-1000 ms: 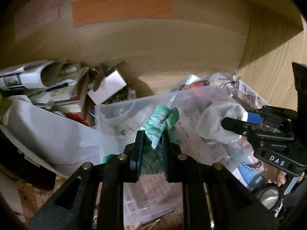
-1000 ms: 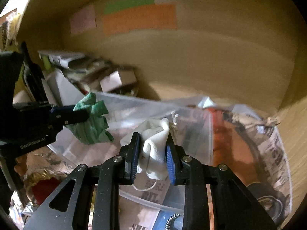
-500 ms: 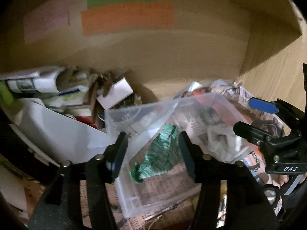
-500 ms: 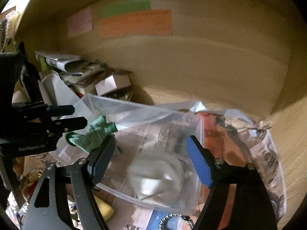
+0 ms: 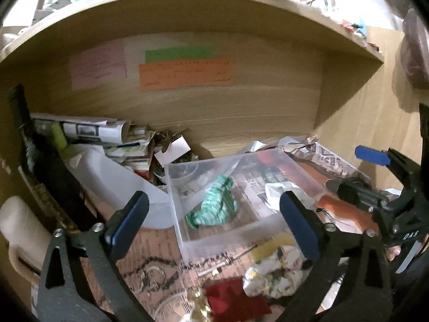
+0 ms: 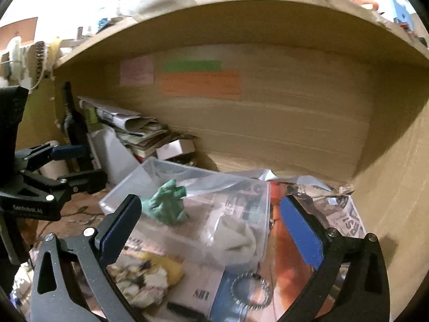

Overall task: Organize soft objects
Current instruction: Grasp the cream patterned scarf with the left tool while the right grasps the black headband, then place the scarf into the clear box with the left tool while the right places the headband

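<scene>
A clear plastic box stands on the cluttered shelf floor and shows in the right wrist view too. A green knitted cloth lies inside it, also seen from the right wrist. A white soft cloth lies in the box to the right of the green one; the left wrist view shows only part of it. My left gripper is open and empty, hanging above and in front of the box. My right gripper is open and empty, also above the box.
Rolled papers and books pile up at the back left beside a white container. Newspaper covers the right. A crumpled floral and yellow bundle, a red cloth and a toothed ring lie in front. Wooden walls close in.
Both grippers opened and let the green cloth and the white cloth drop into the clear box. Both have since pulled back and up from the box.
</scene>
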`<state>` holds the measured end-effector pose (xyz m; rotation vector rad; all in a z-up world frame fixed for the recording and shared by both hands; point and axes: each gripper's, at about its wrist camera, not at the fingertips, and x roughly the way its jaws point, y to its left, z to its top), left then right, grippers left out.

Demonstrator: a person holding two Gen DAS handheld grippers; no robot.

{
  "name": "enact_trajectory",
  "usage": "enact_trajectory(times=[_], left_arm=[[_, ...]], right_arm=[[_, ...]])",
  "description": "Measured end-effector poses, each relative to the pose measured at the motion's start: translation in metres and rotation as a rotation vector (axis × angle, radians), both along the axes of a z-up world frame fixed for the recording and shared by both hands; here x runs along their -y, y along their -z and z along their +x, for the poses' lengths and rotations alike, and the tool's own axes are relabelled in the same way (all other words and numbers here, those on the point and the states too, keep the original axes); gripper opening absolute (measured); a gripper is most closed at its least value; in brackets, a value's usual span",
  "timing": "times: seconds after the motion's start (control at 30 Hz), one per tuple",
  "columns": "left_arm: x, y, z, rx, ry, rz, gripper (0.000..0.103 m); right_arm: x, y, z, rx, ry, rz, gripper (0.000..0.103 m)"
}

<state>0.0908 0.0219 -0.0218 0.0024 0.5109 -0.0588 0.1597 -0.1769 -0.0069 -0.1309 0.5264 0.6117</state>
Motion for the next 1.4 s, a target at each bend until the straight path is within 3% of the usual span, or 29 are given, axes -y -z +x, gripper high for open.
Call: enact_trajectory(times=[0.17, 0.67, 0.8, 0.93, 1.03, 1.23, 1.4], left_arm=[[0.002, 0.010, -0.022, -0.020, 0.007, -0.011, 0.102], [0.023, 0.085, -0.019, -0.224, 0.061, -0.020, 0.101], [0.029, 0.095, -0.012, -0.257, 0.085, -0.017, 0.078], [0.036, 0.106, -0.005, -0.289, 0.114, -0.022, 0.067], [0.039, 0.112, -0.003, -0.298, 0.119, -0.015, 0.052], [0.037, 0.113, -0.003, -0.305, 0.139, -0.034, 0.022], [0.039, 0.108, -0.008, -0.280, 0.139, -0.021, 0.016]], right_arm=[[0.007, 0.011, -0.022, -0.027, -0.010, 0.006, 0.103], [0.024, 0.084, -0.043, -0.306, 0.000, 0.023, 0.103], [0.028, 0.090, -0.044, -0.334, -0.015, 0.034, 0.103], [0.031, 0.099, -0.043, -0.368, -0.033, 0.022, 0.101], [0.032, 0.109, -0.044, -0.405, -0.041, 0.011, 0.086], [0.035, 0.106, -0.049, -0.369, -0.028, 0.006, 0.064], [0.039, 0.096, -0.050, -0.337, -0.020, 0.016, 0.043]])
